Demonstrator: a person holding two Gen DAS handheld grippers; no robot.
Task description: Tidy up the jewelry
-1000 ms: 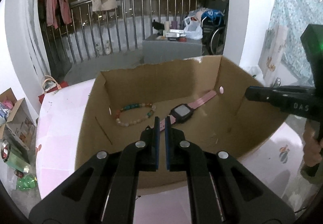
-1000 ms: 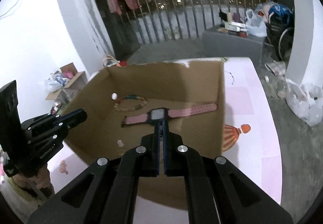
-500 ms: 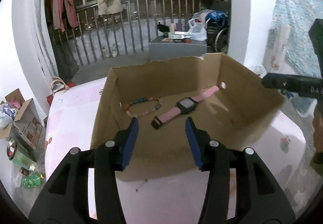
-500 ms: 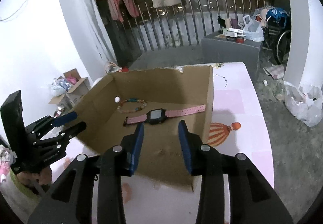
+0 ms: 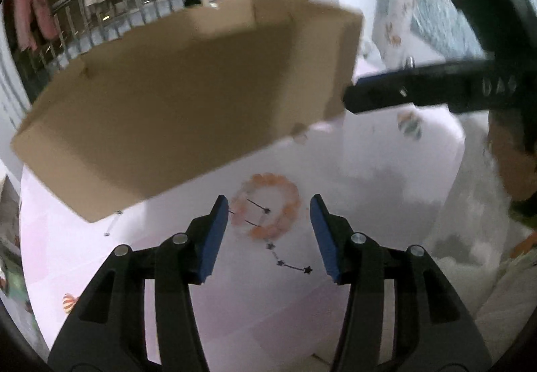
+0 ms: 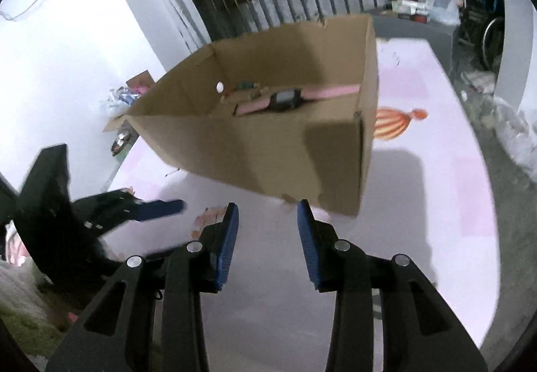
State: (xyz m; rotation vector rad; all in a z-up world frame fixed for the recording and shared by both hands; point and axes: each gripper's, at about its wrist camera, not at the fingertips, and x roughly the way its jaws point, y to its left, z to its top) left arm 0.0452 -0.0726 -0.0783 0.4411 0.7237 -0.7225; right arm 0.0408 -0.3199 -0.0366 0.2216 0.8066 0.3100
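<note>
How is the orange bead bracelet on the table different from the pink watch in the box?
The orange bead bracelet lies out on the pink table, in front of the open left gripper; the pink watch is inside the cardboard box. The bracelet is a closed ring of beads; the watch is a flat strap laid out straight, with a dark face in the middle. Both are wrist jewelry, and no gripper holds either.

Two bracelets point(image 5: 266, 206) point(image 6: 246, 87), one watch point(image 6: 285, 99), one box point(image 6: 268, 144)

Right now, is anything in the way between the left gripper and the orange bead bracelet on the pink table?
Nothing visible. The left gripper is open, with the orange bead bracelet lying bare between its blue pads. The brown cardboard box sits beyond the bracelet.
</note>
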